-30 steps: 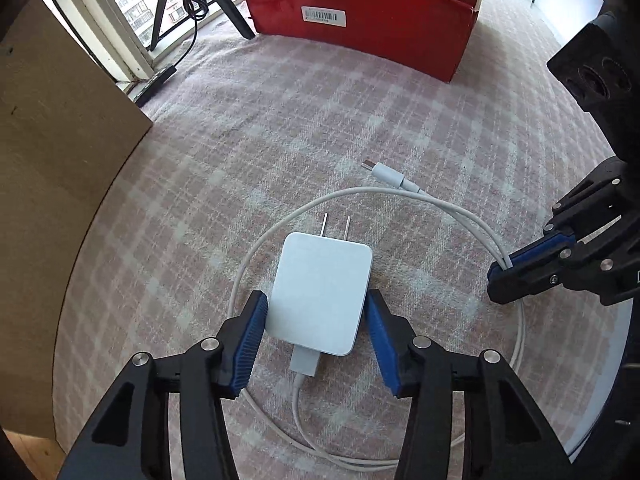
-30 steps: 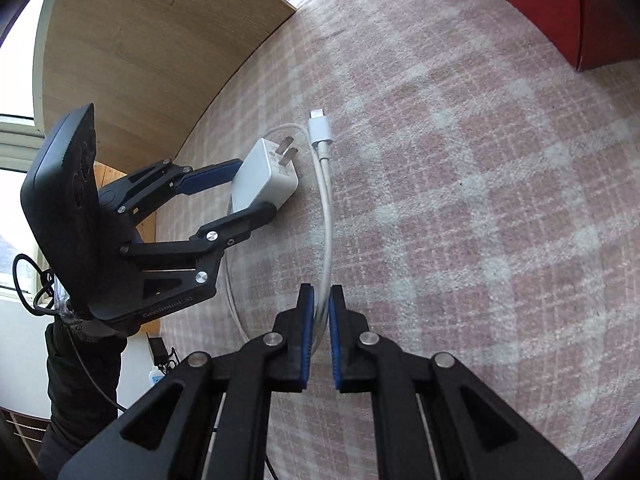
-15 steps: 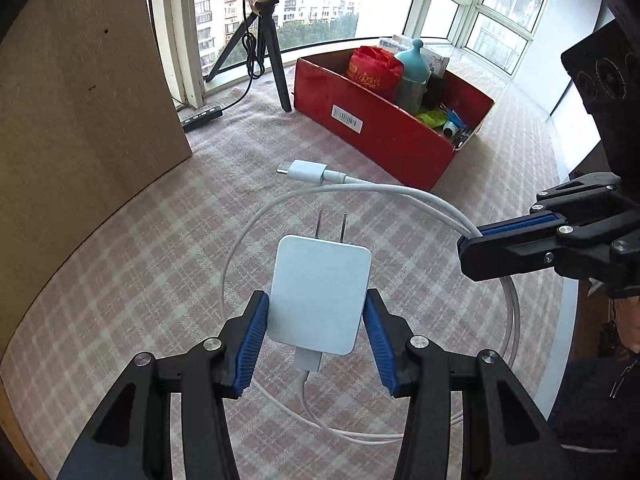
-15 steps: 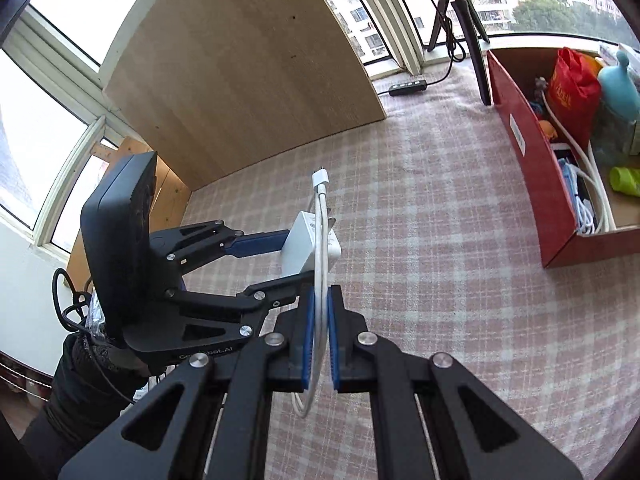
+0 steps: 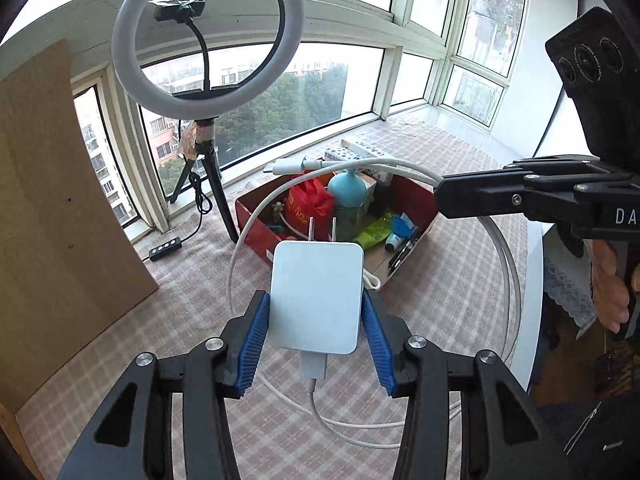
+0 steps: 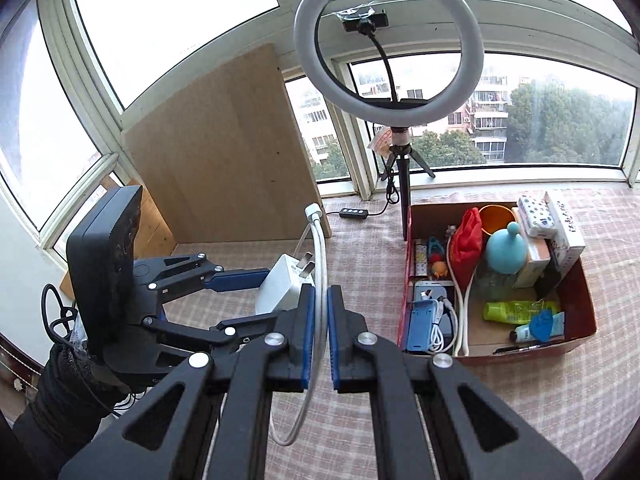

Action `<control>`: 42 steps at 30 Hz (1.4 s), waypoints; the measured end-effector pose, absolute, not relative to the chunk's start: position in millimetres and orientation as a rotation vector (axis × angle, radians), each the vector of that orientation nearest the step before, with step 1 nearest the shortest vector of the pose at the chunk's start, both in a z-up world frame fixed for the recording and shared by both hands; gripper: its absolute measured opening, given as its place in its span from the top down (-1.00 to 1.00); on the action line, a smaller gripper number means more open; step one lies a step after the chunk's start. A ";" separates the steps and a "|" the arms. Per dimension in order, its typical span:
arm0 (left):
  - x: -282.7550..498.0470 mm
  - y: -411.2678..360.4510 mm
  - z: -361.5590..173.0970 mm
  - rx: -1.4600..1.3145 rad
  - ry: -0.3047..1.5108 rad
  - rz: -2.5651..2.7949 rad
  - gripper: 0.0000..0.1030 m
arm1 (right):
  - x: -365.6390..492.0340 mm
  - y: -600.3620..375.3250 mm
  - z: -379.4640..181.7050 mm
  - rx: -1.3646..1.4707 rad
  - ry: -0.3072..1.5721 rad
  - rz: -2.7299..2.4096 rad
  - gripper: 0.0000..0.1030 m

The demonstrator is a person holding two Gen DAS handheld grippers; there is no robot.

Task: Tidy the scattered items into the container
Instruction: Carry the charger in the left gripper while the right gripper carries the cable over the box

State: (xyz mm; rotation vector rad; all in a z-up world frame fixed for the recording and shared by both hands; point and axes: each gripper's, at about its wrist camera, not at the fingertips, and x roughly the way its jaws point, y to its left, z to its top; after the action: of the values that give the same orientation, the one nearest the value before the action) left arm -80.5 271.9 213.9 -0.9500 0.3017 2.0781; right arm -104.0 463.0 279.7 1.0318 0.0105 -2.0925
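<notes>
You carried the white charger (image 5: 318,298), clamped in your left hand-held gripper (image 5: 316,344), its cable (image 6: 320,256) pinched in your right hand-held gripper (image 6: 319,320), toward the red box (image 6: 576,340), where release likely came next.

**Around the window bay**

A white ring light (image 6: 389,46) stands on a small black tripod (image 6: 403,168) by the windows (image 5: 256,92), a black clip-mounted device (image 6: 363,20) held at its centre on a bent arm. Its cable runs down to a black inline controller (image 6: 353,212) lying on the pink-and-white checked cloth (image 6: 520,400) — near the foot of a light wooden board (image 6: 224,152) that leans upright against the window frame. Beyond the glass, apartment blocks (image 6: 490,120) and green trees (image 6: 560,120) show in hazy daylight. In the left wrist view a lace-edged fabric (image 5: 568,284) hangs past the cloth's right edge.
</notes>
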 end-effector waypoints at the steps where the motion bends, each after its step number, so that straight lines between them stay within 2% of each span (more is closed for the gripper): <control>1: -85.4 284.9 216.3 -0.941 0.297 2.080 0.14 | -112.4 470.2 283.1 1.028 0.019 -2.105 0.87; 11: -136.0 377.3 178.6 -1.007 0.202 2.060 0.14 | -200.0 495.7 255.2 1.064 0.113 -2.146 0.87; 23: -183.0 382.0 130.4 -1.133 0.136 2.116 0.14 | -253.3 454.8 212.8 1.076 0.201 -2.097 0.87; 32: -180.2 388.3 104.1 -1.201 0.224 2.109 0.14 | -261.9 440.5 172.1 1.152 0.209 -2.063 0.87; 42: -175.3 409.8 98.1 -1.253 0.403 2.103 0.14 | -271.2 435.6 162.6 1.214 0.165 -2.018 0.87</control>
State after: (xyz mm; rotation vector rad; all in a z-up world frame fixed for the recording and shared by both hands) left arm -175.3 409.8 98.1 -1.2529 0.4033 2.1028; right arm -271.2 435.6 162.6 1.2138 0.1649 -2.0181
